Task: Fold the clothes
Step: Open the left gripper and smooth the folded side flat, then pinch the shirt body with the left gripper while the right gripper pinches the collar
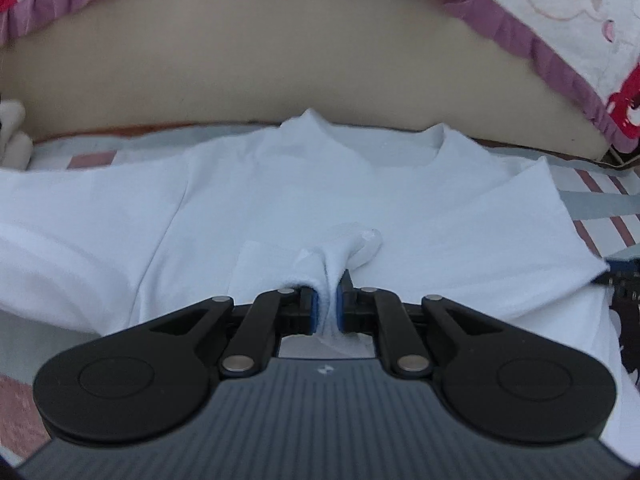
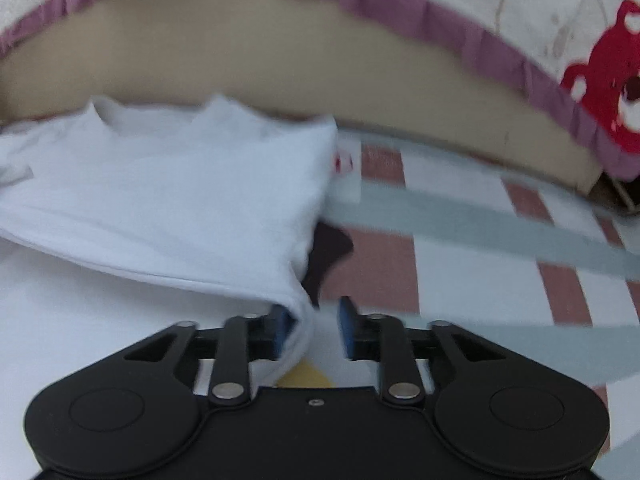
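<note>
Left claw (image 1: 327, 306): closed on a pinched-up ridge of the white shirt (image 1: 280, 200), fabric clamped between the blue pads (image 1: 314, 308). The shirt lies spread on a checked sheet (image 2: 460, 280) with pink and grey bands, collar (image 1: 376, 152) toward the far side, near a beige panel (image 1: 240, 80). One sleeve (image 1: 540, 216) is turned in over the body.

Right claw (image 2: 314, 330): jaws parted, the shirt's folded edge draped against the left pad and running between them; the right pad stands clear of the cloth. A dark shape (image 2: 328, 252) shows just beside the shirt's edge. A frilled purple-trimmed cloth (image 2: 460, 40) hangs above the panel. The right view is blurred.
</note>
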A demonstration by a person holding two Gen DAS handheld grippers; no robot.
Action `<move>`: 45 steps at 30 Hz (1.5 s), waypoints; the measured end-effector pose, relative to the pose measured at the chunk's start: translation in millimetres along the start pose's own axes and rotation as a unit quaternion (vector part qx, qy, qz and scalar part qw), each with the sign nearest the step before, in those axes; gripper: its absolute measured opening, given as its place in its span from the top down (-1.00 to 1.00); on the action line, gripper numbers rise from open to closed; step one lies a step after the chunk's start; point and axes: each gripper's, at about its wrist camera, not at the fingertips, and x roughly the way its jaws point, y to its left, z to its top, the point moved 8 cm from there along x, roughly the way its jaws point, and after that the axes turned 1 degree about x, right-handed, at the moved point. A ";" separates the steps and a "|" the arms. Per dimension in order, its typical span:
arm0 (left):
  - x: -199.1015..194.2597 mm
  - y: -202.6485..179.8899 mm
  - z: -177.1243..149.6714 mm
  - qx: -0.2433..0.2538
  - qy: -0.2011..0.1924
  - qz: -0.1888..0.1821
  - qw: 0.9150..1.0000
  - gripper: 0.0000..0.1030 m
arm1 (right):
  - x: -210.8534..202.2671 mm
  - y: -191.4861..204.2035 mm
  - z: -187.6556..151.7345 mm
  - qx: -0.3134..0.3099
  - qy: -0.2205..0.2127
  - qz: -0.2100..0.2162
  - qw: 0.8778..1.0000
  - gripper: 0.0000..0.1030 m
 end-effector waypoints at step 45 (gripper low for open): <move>-49.9 58.8 -33.3 0.076 0.041 0.112 0.990 0.87 | -0.3 -8.3 66.1 0.070 -0.070 0.113 0.989 -0.07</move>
